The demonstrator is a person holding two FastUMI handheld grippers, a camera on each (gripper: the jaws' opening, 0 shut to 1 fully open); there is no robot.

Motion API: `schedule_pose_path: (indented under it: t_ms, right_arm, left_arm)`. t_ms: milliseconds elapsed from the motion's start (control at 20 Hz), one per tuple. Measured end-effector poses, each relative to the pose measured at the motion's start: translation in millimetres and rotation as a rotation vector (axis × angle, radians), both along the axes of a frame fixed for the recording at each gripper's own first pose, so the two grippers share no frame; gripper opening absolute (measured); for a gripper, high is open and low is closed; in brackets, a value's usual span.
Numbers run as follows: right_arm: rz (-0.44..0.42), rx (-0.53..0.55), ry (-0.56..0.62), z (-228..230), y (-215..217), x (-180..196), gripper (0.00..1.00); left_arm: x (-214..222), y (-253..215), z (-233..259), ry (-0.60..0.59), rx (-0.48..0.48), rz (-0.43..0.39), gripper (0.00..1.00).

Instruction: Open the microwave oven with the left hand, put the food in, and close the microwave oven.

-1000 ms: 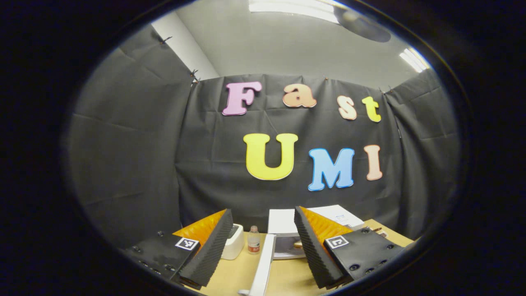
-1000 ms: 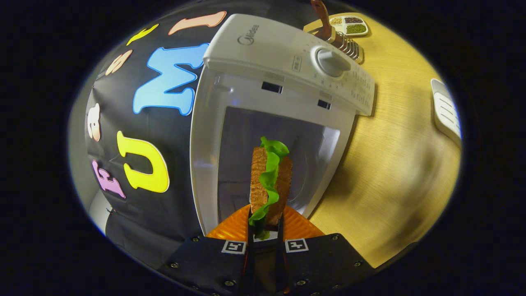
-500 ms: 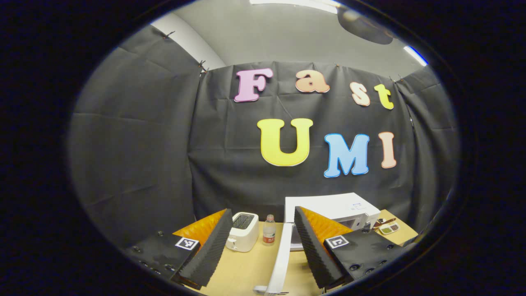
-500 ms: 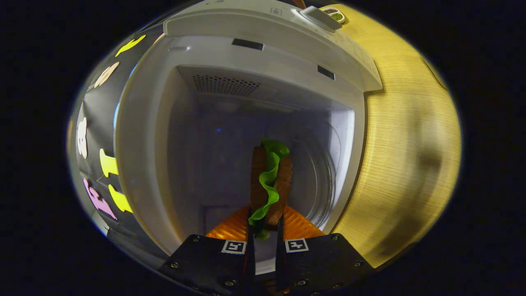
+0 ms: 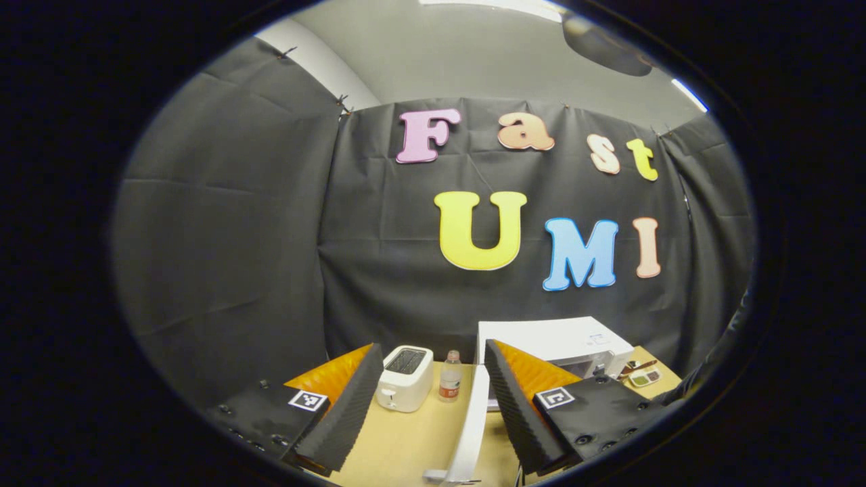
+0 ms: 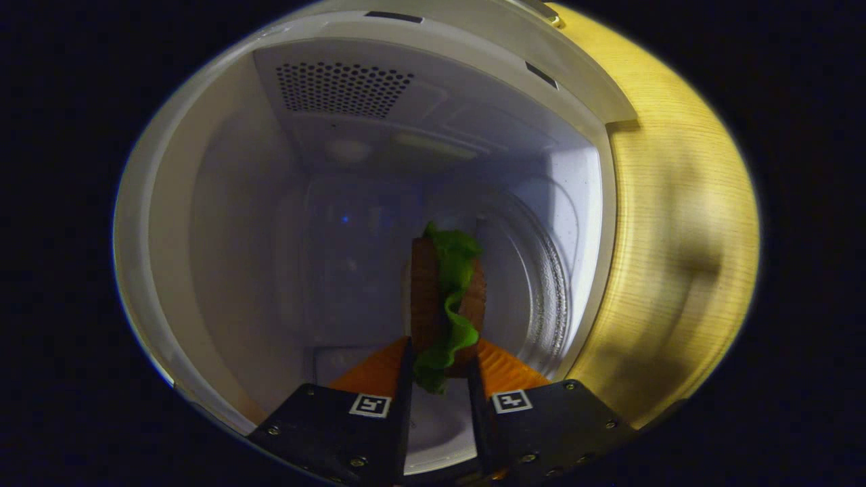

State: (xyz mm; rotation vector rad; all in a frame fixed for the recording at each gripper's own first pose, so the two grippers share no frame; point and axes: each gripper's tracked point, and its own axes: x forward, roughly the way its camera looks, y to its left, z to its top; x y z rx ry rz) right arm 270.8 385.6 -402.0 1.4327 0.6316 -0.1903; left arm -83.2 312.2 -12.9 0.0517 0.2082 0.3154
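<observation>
- Since a second ago your right gripper [image 6: 438, 379] has gone from in front of the white microwave oven [image 6: 203, 203] to inside its mouth; the cavity walls now wrap the right gripper view. Your left gripper [image 5: 429, 406] has pulled back a little; more of the light wooden bench [image 5: 406, 443] shows.
- Right fingers are clenched on the food, a brown-bread sandwich with green lettuce [image 6: 446, 304], held in the air inside the cavity, not set down.
- Left fingers are spread apart, grasping nothing. The white oven door [image 5: 471, 433] stands open between them, near the bench's front edge; a white toaster [image 5: 404, 379] and a small clear bottle [image 5: 450, 376] sit farther back.
- Step in hand: placing the food. In the right gripper view the round glass turntable [image 6: 541, 297] sits to the right, so that's the cavity floor; carry the sandwich toward it, centre it, then release and back straight out.
- Keep clear of the cavity walls and the door frame.
- The sandwich's long axis runs along your fingers, pointing into the cavity; the slices stand on edge in this view, lettuce between them.
</observation>
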Motion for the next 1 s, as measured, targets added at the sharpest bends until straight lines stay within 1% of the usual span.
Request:
schedule_pose_path:
  t_ms: [50, 100, 150, 200, 250, 300, 400, 450, 550, 650, 750, 800, 850, 900, 1000]
  right_arm:
    - [0.013, -0.01, 0.025, -0.7, -1.7, -7.7, 0.45]
    - [0.028, -0.012, 0.024, 1.7, -4.7, -15.0, 0.6]
    - [0.045, -0.028, 0.012, 6.5, -5.3, -19.4, 0.71]
    - [0.076, -0.068, 0.016, 9.2, -9.6, -29.3, 0.87]
    - [0.112, -0.106, -0.002, 13.4, -10.8, -37.6, 0.94]
    - [0.147, -0.135, -0.022, 19.3, -13.0, -45.2, 0.96]
    - [0.216, -0.207, -0.064, 31.7, -21.5, -66.7, 0.96]
    - [0.251, -0.253, -0.087, 38.1, -28.3, -77.5, 0.96]
    - [0.326, -0.362, -0.135, 54.0, -46.8, -101.5, 0.96]
    - [0.393, -0.469, -0.209, 81.0, -69.3, -124.5, 0.96]
    - [0.4, -0.57, -0.28, 113.5, -103.2, -145.0, 0.96]
    - [0.391, -0.621, -0.314, 131.1, -122.9, -154.1, 0.96]
    - [0.383, -0.679, -0.346, 148.9, -143.2, -164.6, 0.96]
    - [0.375, -0.743, -0.375, 167.1, -165.1, -175.3, 0.96]
    - [0.344, -0.882, -0.435, 202.1, -208.1, -197.0, 0.96]
  left_arm:
    - [1.6, -1.7, -0.8, -0.005, -0.001, -0.007, 0.96]
    - [3.7, -3.5, -0.1, -0.01, -0.004, -0.014, 0.96]
    - [5.1, -5.6, -1.4, -0.013, -0.007, -0.022, 0.96]
    - [7.4, -8.2, -0.4, -0.017, -0.012, -0.032, 0.96]
    - [9.7, -12.9, -0.5, -0.023, -0.015, -0.043, 0.96]
    - [12.7, -17.0, -0.1, -0.027, -0.019, -0.056, 0.96]
    - [14.1, -25.7, -1.5, -0.03, -0.027, -0.082, 0.96]
    - [15.2, -30.5, -0.2, -0.036, -0.031, -0.097, 0.94]
    - [17.0, -42.4, -6.0, -0.042, -0.043, -0.129, 0.96]
    - [15.6, -53.7, -12.7, -0.04, -0.055, -0.16, 0.96]
    - [19.2, -64.7, -19.9, -0.034, -0.07, -0.189, 0.96]
    - [18.2, -69.5, -24.2, -0.033, -0.079, -0.202, 0.94]
    - [17.7, -74.4, -25.9, -0.03, -0.088, -0.216, 0.96]
    - [18.4, -80.3, -28.6, -0.029, -0.094, -0.229, 0.94]
    - [18.0, -90.1, -31.6, -0.027, -0.095, -0.25, 0.94]
